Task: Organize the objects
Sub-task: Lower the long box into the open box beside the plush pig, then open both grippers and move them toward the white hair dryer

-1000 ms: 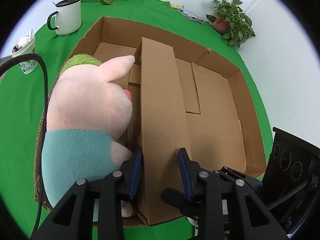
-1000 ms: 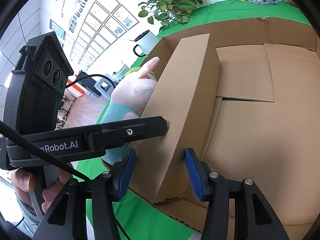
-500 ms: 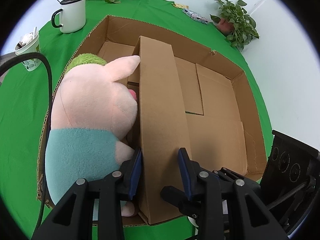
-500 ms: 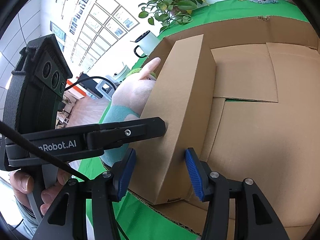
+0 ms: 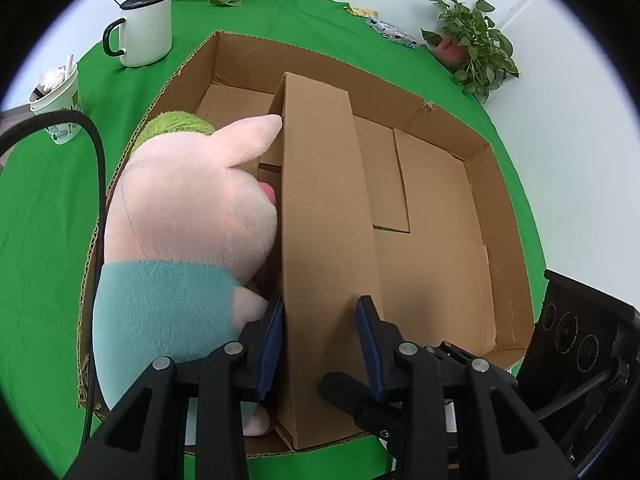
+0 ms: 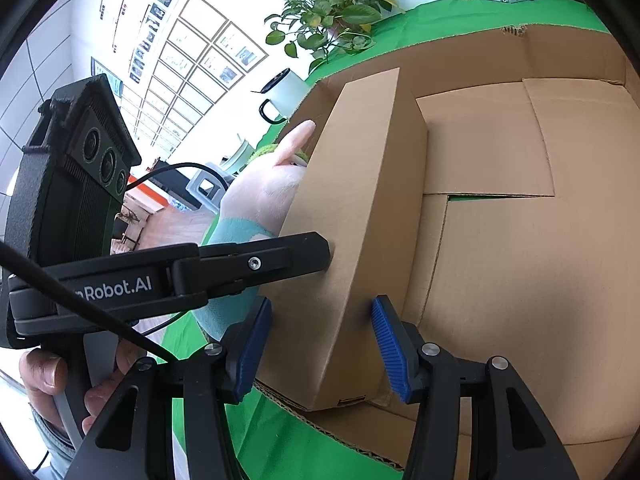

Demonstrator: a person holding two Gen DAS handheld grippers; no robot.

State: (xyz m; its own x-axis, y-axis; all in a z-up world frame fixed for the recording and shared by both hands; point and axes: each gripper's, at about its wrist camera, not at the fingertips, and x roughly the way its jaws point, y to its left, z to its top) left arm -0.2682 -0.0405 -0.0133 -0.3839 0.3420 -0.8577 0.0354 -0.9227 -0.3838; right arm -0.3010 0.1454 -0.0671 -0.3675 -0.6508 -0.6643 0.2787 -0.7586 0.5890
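Desk [image 5: 48,216] — covered in green cloth, lying beneath and beyond both tongs.

Open cardboard tray box [image 5: 476,184] — large and shallow, flaps folded flat across its floor, directly ahead of both tongs; its near rim lies just under the fingertips.

Long narrow carton [image 5: 324,208] — plain brown cardboard, standing on edge inside the tray box and running away from the tongs toward the far wall. Its near end sits between the blue pads of both tools.

Plush pig [image 5: 180,216] — pink head, teal body, green tuft behind the head; wedged in the tray box to the left of the left tongs, its snout pressed against the carton's left face.

Left tongs [image 5: 320,344] — closed on the carton's near end, blue pads against both faces. In the right wrist view its black finger [image 6: 256,264] lies against the carton's side, and a hand [image 6: 60,380] holds its handle.

Right tongs [image 6: 320,352] — astride the carton's near lower corner; whether the pads press on the cardboard cannot be told.

White enamel mug [image 5: 144,28] — black handle and rim, far ahead on the left.

Paper cup [image 5: 58,100] — printed, far left of the left tongs.

Potted plants [image 5: 472,44] — at the desk's far edge.
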